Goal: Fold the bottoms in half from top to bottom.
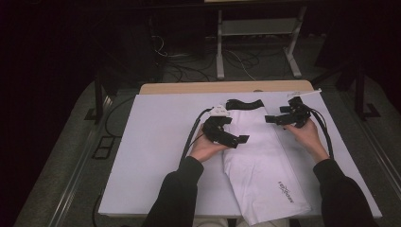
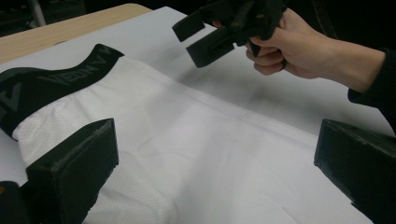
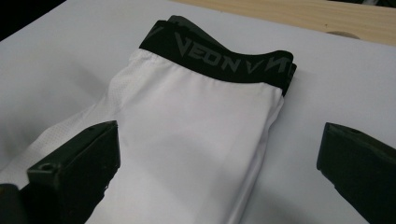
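Both hand-held grippers, left [image 1: 235, 140] and right [image 1: 273, 118], jaws wide apart, empty, above the folded white garment [image 1: 257, 161].

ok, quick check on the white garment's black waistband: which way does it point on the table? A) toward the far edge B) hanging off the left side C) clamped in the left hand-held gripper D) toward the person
A: in the high view the black waistband lies at the far end of the white garment, while the garment's other end reaches the near edge of the table; both hand-held grippers are open.
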